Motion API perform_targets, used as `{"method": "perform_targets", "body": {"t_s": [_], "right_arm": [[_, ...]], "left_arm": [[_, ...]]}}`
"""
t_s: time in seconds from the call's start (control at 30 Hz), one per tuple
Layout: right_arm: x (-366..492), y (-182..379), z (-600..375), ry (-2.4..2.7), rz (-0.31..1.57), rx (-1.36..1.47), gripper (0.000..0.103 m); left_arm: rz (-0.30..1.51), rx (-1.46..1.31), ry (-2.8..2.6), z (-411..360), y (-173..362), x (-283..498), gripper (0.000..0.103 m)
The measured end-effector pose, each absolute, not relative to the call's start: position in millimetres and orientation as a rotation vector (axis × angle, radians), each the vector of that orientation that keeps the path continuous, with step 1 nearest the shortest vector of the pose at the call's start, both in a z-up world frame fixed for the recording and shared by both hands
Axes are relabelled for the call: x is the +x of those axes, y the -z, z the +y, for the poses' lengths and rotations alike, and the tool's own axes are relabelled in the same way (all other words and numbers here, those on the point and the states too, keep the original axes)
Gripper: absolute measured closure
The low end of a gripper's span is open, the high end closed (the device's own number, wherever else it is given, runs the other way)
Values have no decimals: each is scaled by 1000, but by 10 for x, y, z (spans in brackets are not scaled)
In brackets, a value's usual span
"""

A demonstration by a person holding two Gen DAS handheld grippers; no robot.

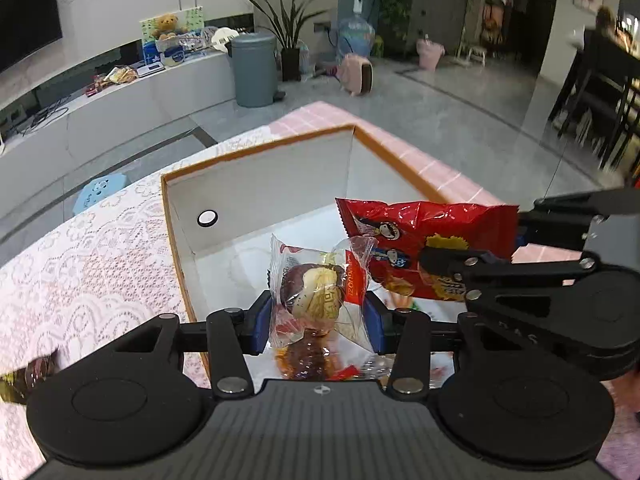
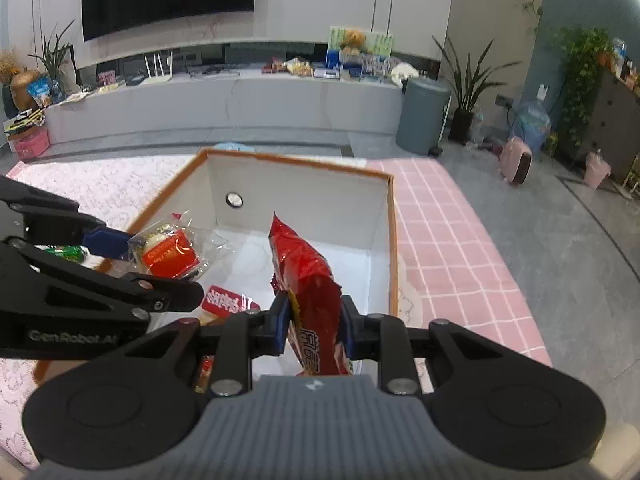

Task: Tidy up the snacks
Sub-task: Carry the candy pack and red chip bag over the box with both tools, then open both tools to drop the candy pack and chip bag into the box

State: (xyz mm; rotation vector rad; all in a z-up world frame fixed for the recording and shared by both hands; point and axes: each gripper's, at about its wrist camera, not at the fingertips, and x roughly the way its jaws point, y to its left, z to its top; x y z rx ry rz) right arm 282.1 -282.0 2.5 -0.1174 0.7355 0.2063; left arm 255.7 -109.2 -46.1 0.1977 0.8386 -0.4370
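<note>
Now both tongs hang over the big white cardboard box with the orange rim [image 1: 256,152], which sits on the counter with the pink lace cloth [image 1: 80,264]. The left tongs [image 1: 318,322] are squeezing a clear plastic snack pack with a brown and yellow treat inside [image 1: 316,288]. The right tongs [image 2: 314,326] are squeezing a shiny red crinkly snack bag [image 2: 308,280], which stands up on its edge between the blue pads. The red bag is just beside the clear pack, to the right of the left tongs. Below the tongs, a few other small snacks already lie in the box, like a little red and white packet [image 2: 224,300].

What could go wrong? The two tongs are very close together, so they might bump if both go down at once. The red bag is slippery and held only near its bottom, so it could slide out early. The clear pack is soft and could get squashed if squeezed harder. If a snack is let go too near the rim, it could fall outside the box.
</note>
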Motion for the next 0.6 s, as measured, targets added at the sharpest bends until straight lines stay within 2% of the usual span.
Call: {"method": "perform_targets", "body": {"t_s": [0.6], "right_arm": [[3073,280,-2695,-255,830,-176,78]], "left_arm": [[878,358,440,-1143,745,2544,47]]}}
